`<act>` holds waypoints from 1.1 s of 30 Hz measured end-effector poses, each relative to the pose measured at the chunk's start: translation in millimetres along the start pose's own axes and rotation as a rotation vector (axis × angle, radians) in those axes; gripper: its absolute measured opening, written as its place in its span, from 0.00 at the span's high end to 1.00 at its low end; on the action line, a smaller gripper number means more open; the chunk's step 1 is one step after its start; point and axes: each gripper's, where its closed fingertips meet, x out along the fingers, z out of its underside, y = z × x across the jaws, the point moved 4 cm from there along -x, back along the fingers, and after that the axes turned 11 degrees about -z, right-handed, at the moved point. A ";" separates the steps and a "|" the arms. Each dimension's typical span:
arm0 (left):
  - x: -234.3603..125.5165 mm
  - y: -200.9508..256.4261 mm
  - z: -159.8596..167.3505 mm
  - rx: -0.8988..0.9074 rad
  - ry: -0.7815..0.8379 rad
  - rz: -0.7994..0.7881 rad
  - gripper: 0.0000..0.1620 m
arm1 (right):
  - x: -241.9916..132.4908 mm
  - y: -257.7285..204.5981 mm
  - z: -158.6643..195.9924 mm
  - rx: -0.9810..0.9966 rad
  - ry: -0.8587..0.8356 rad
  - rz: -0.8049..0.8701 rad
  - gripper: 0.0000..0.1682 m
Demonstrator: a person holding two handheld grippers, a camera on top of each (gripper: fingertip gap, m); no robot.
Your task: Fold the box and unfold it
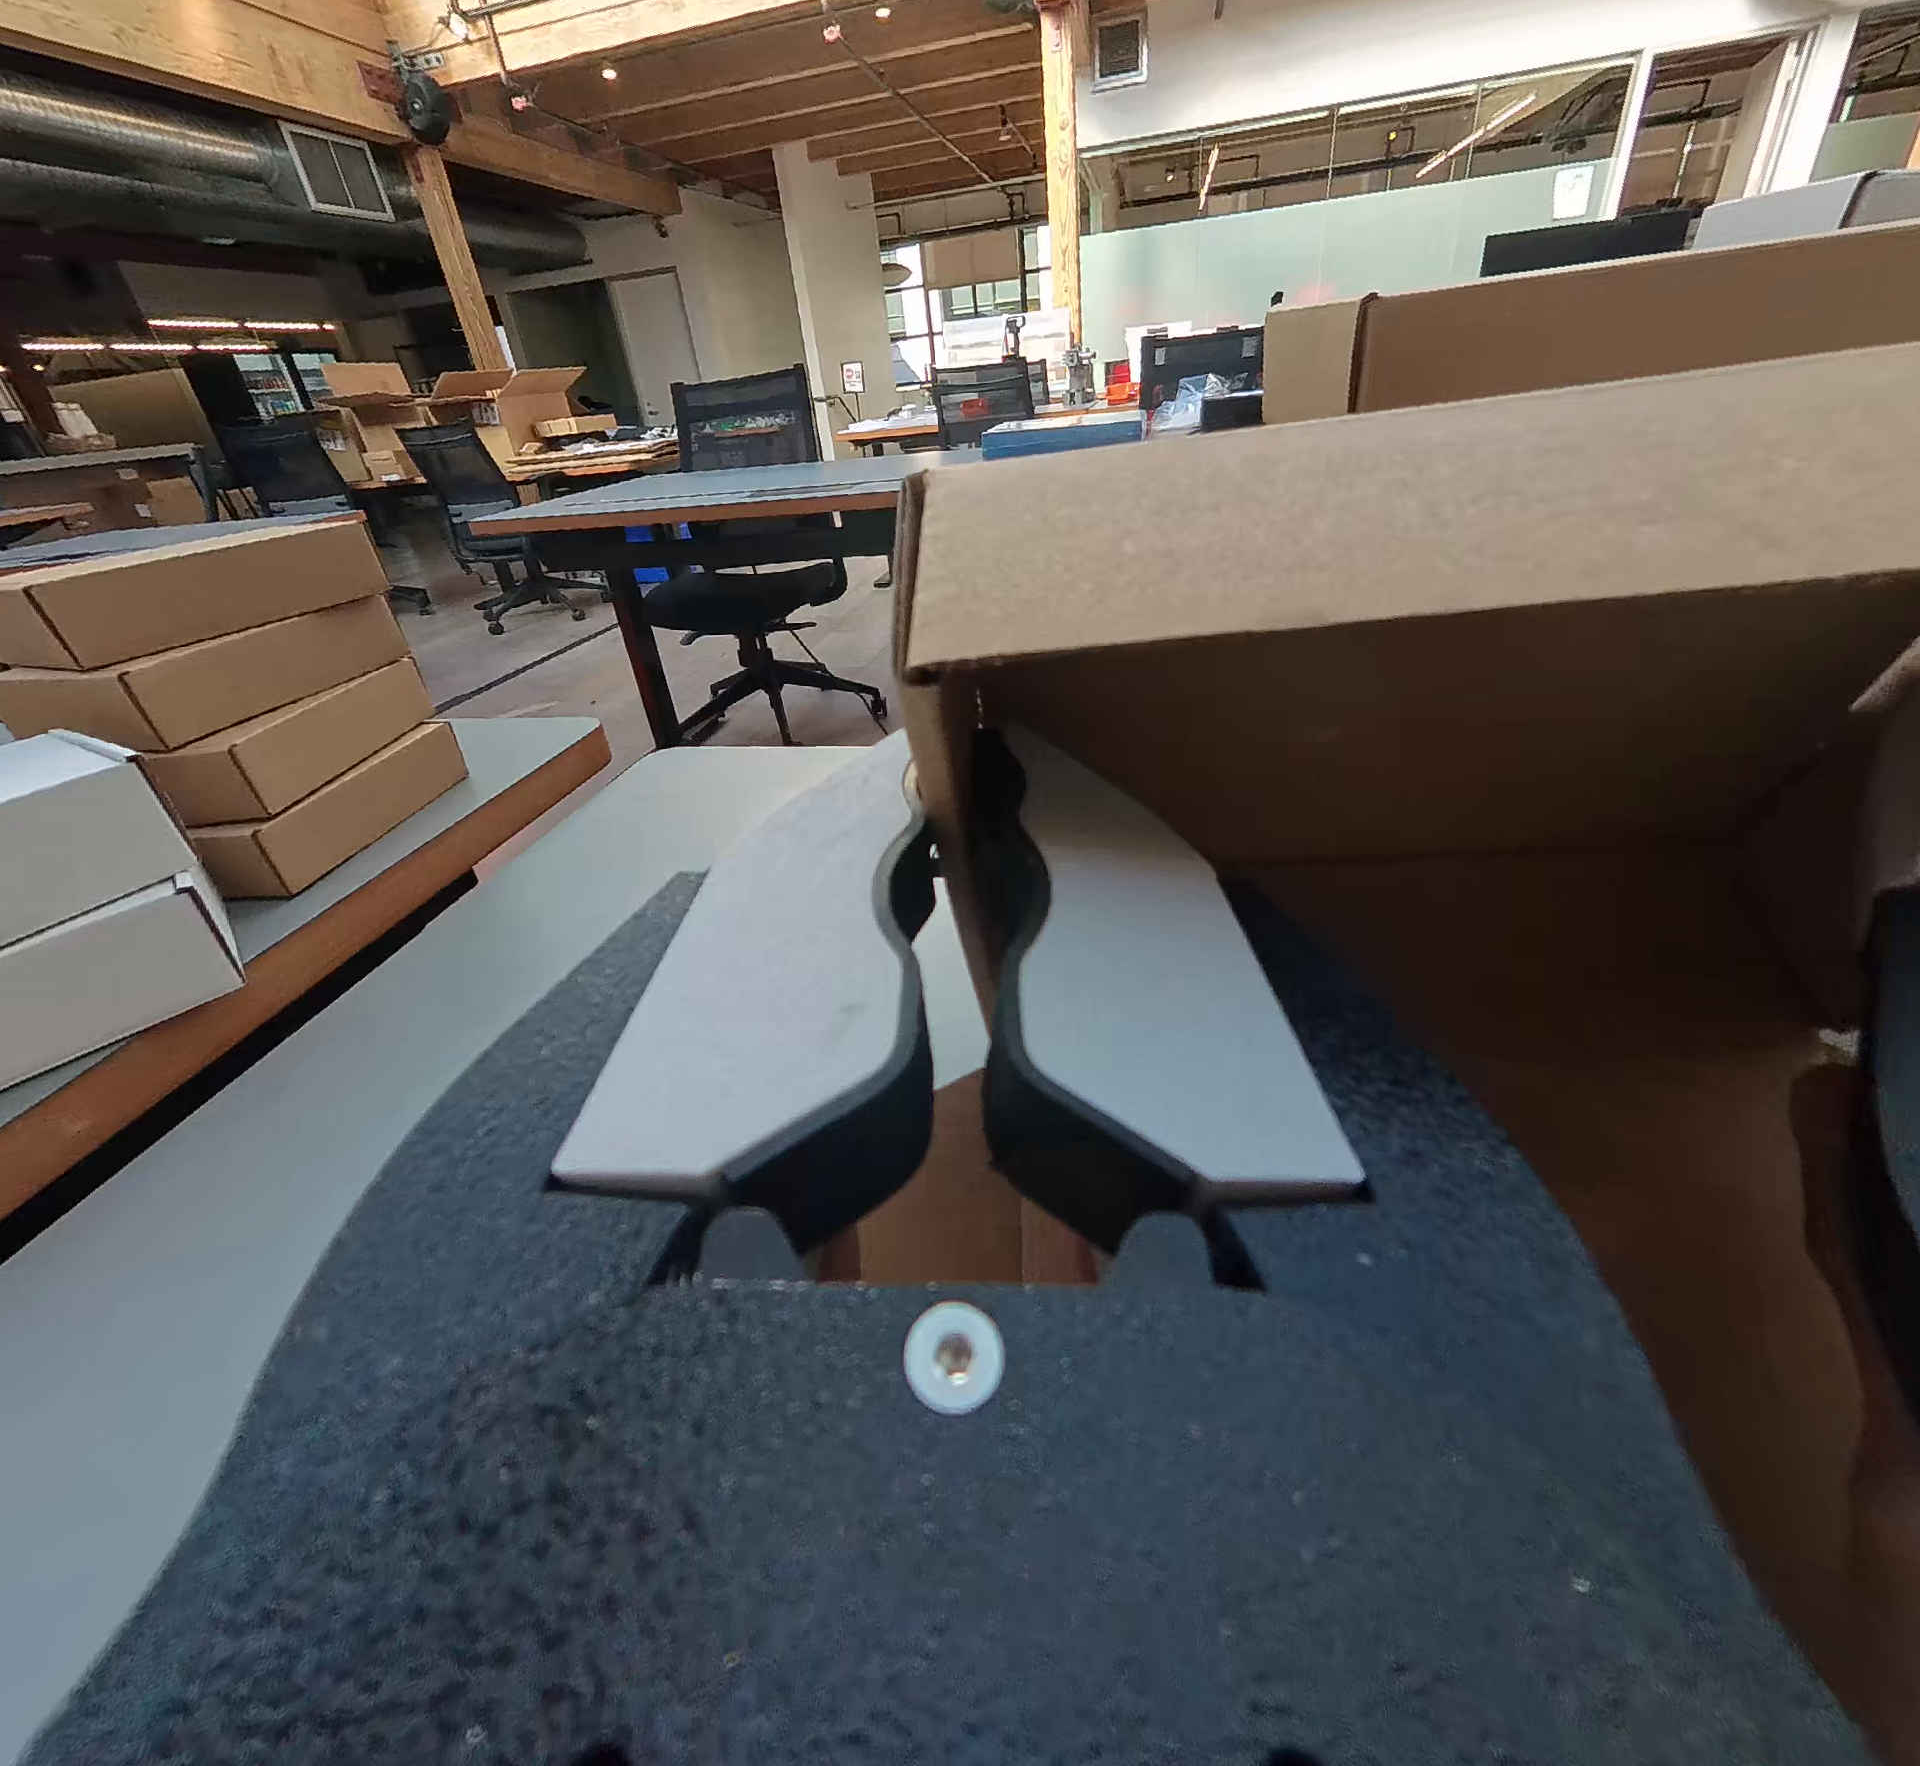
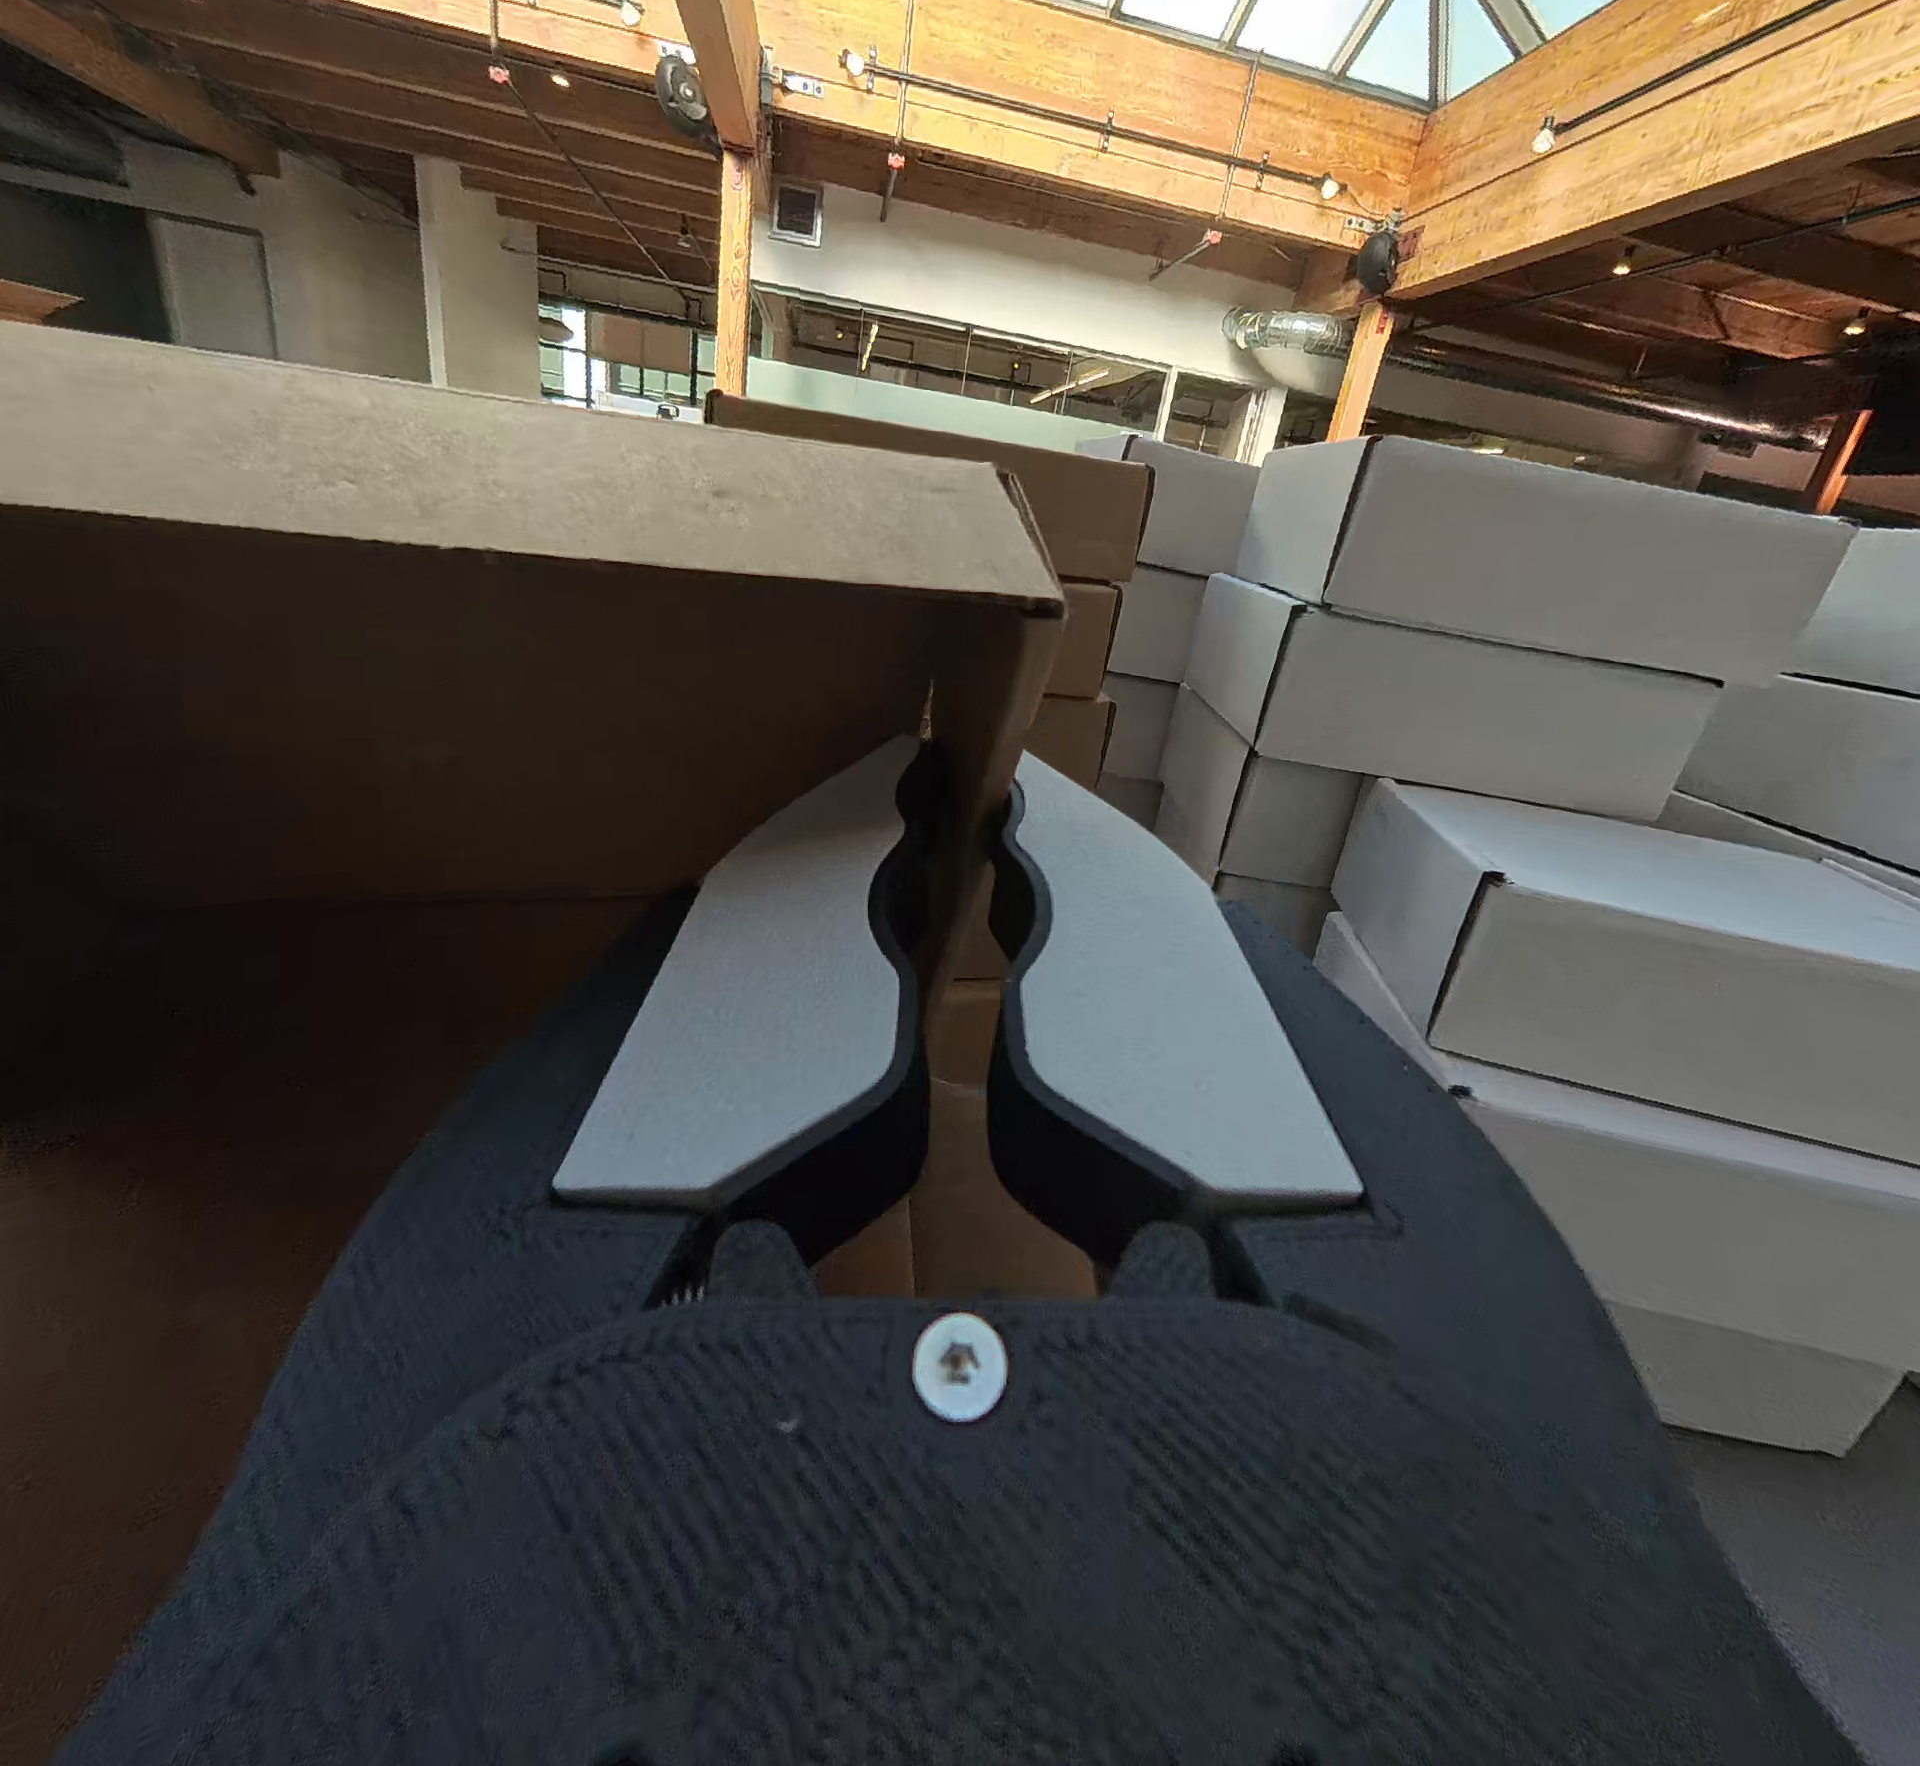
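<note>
A brown cardboard box (image 1: 1403,553) stands open toward me, its inside in shadow. My left gripper (image 1: 961,843) is shut on the box's left side wall, one finger outside and one inside. The same box (image 2: 468,490) fills the left of the right wrist view. My right gripper (image 2: 961,833) is shut on its right side wall, one finger inside and one outside. A dark shape at the right edge of the left wrist view may be the other gripper; I cannot tell.
A stack of folded brown boxes (image 1: 239,677) and white boxes (image 1: 94,906) sits on the grey table (image 1: 312,1041) to the left. Stacked white boxes (image 2: 1507,708) and brown boxes (image 2: 1081,636) stand close on the right. Desks and office chairs (image 1: 748,594) lie beyond.
</note>
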 end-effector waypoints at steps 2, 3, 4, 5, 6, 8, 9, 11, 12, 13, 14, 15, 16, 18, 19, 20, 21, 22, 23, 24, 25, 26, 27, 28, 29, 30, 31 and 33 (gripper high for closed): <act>0.2 -0.8 2.7 0.019 -0.005 0.000 0.96 | -1.0 -1.3 1.7 -0.007 -0.003 -0.004 0.95; 0.5 -0.5 4.9 0.025 -0.010 0.003 0.96 | -0.9 -1.5 2.6 -0.005 -0.005 -0.007 0.95; 1.1 -0.3 8.2 0.017 -0.025 0.012 0.96 | -0.3 -1.7 4.2 0.006 -0.005 -0.020 0.95; 1.4 -1.0 10.7 0.009 -0.034 0.018 0.96 | -0.1 -2.8 6.9 0.022 -0.011 -0.046 0.95; 1.1 -2.0 12.1 0.011 -0.041 0.024 0.96 | -1.5 -3.8 9.1 0.022 -0.015 -0.065 0.95; 1.3 -4.0 14.6 -0.004 -0.068 0.047 0.96 | -6.4 -5.0 10.8 0.020 0.006 -0.107 0.96; 1.7 -5.0 15.3 -0.011 -0.078 0.064 0.96 | -8.2 -5.3 11.7 0.041 0.015 -0.136 0.96; 1.2 -5.5 14.3 0.012 -0.066 0.076 0.96 | -11.6 -4.1 9.8 0.042 0.030 -0.153 0.97; 0.7 -6.2 13.0 0.035 -0.051 0.062 0.95 | -13.0 -4.1 7.3 0.026 0.032 -0.150 0.97; 0.6 -6.3 12.4 0.050 -0.043 0.051 0.94 | -14.2 -3.7 4.4 0.005 0.038 -0.142 0.97; 0.7 -5.5 12.8 0.058 -0.043 0.053 0.93 | -15.5 -2.8 1.3 -0.011 0.044 -0.126 0.97; 0.9 -5.3 13.6 0.062 -0.046 0.055 0.92 | -16.4 -2.4 -1.4 -0.024 0.049 -0.117 0.97; 0.1 -5.7 13.0 0.049 -0.038 0.064 0.93 | -17.1 -2.7 -3.3 -0.032 0.052 -0.115 0.97; -1.4 -4.7 13.0 -0.019 -0.069 0.111 0.95 | -17.9 -1.8 -2.9 -0.014 0.044 -0.102 0.97; -1.9 -4.6 12.4 -0.041 -0.077 0.117 0.96 | -18.2 -2.0 -1.2 -0.014 0.037 -0.087 0.97; -2.4 -5.5 11.5 -0.047 -0.073 0.107 0.96 | -18.8 -3.3 0.2 -0.026 0.034 -0.066 0.97; -2.5 -6.9 11.3 -0.047 -0.075 0.088 0.96 | -18.3 -5.6 2.5 -0.022 0.019 -0.059 0.96; -2.5 -9.2 11.1 -0.061 -0.072 0.070 0.97 | -16.8 -8.5 4.3 -0.002 0.007 -0.067 0.96; -2.0 -11.7 11.8 -0.091 -0.081 0.071 0.97 | -14.7 -11.0 4.8 0.021 0.002 -0.095 0.96; -1.2 -14.6 13.0 -0.130 -0.093 0.095 0.97 | -13.4 -12.2 3.4 0.045 0.009 -0.137 0.97; -0.5 -17.8 13.7 -0.147 -0.098 0.113 0.97 | -14.4 -13.0 -2.4 0.050 0.052 -0.179 0.97; 0.4 -20.8 14.6 -0.146 -0.110 0.120 0.97 | -14.6 -14.9 -5.0 0.026 0.055 -0.212 0.97; 1.9 -24.0 15.5 -0.149 -0.131 0.117 0.97 | -13.2 -18.2 -3.6 -0.005 0.022 -0.247 0.97; 3.7 -26.8 15.7 -0.153 -0.145 0.119 0.97 | -12.4 -21.4 -1.3 -0.028 -0.007 -0.286 0.96; 5.6 -28.8 16.0 -0.159 -0.161 0.128 0.97 | -13.2 -23.4 -0.4 -0.036 -0.014 -0.319 0.95; 7.5 -30.9 16.6 -0.165 -0.179 0.130 0.96 | -15.3 -24.7 -0.7 -0.039 -0.007 -0.349 0.94; 9.1 -33.3 16.4 -0.166 -0.187 0.125 0.96 | -18.1 -24.8 -1.6 -0.041 0.007 -0.362 0.92; 11.3 -35.7 14.4 -0.152 -0.195 0.126 0.96 | -23.4 -27.0 -4.6 -0.054 0.038 -0.414 0.88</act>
